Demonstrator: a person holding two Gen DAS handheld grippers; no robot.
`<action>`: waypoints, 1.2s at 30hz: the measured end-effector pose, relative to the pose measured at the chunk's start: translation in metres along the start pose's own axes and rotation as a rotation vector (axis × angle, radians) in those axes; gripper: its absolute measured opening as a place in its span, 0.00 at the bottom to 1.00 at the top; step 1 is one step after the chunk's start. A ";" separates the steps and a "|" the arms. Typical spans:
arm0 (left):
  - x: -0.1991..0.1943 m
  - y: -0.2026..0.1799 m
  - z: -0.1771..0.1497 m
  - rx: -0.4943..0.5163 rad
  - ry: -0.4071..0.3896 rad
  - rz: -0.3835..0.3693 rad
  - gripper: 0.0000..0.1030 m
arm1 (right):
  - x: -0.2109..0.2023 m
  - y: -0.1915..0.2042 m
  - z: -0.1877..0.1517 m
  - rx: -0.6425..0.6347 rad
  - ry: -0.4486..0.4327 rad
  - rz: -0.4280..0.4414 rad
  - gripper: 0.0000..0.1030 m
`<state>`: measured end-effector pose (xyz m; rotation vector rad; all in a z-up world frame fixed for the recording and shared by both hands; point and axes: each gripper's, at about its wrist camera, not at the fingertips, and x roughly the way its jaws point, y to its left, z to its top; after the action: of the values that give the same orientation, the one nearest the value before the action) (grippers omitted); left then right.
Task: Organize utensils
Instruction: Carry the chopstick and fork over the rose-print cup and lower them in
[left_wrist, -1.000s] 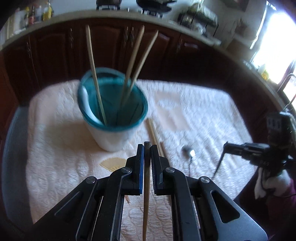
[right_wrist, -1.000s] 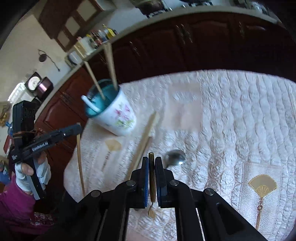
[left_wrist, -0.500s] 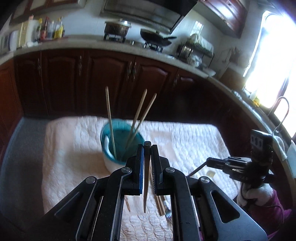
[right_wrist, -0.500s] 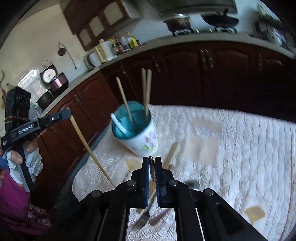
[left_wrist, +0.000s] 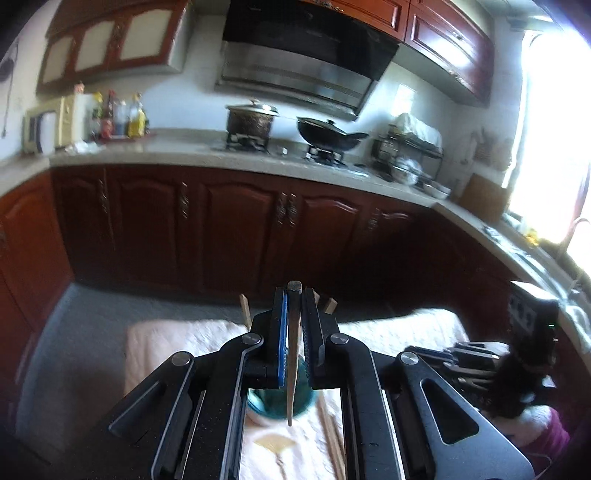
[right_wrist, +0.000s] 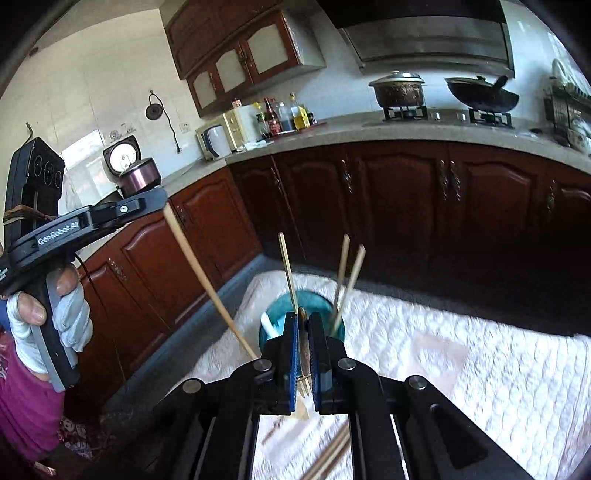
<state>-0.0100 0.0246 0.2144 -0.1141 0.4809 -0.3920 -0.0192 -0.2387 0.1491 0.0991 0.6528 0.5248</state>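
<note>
My left gripper (left_wrist: 293, 295) is shut on a wooden chopstick (left_wrist: 291, 369) that hangs down over the teal-lined cup (left_wrist: 273, 402), partly hidden behind the fingers. In the right wrist view the left gripper (right_wrist: 147, 201) sits high at the left, and its chopstick (right_wrist: 207, 284) slants down toward the cup (right_wrist: 314, 299). My right gripper (right_wrist: 303, 317) is shut on a small fork (right_wrist: 303, 387) with its tines pointing down. The cup holds three chopsticks (right_wrist: 288, 269) and a white spoon (right_wrist: 269, 325). The right gripper (left_wrist: 443, 354) shows dark and blurred at the right.
A white quilted cloth (right_wrist: 461, 369) covers the table. Loose chopsticks (right_wrist: 328, 458) lie on it near the cup, also in the left wrist view (left_wrist: 332, 432). Dark wooden cabinets (left_wrist: 236, 229) and a counter with a pot (left_wrist: 251, 118) and a wok (left_wrist: 328, 134) stand behind.
Both grippers have risen well above the table and tilted upward, each still gripping its utensil. The cup has dropped low in both views, and the counter and hob have come into sight.
</note>
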 end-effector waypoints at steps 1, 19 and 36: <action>0.004 0.002 0.001 0.004 -0.004 0.013 0.06 | 0.004 0.000 0.004 -0.002 0.000 0.000 0.05; 0.102 0.023 -0.023 0.006 0.069 0.133 0.06 | 0.105 -0.034 -0.017 0.089 0.167 -0.009 0.05; 0.124 0.033 -0.047 -0.026 0.139 0.143 0.06 | 0.130 -0.051 -0.034 0.156 0.219 0.008 0.05</action>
<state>0.0800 0.0055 0.1129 -0.0775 0.6272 -0.2539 0.0696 -0.2204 0.0375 0.1929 0.9079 0.4960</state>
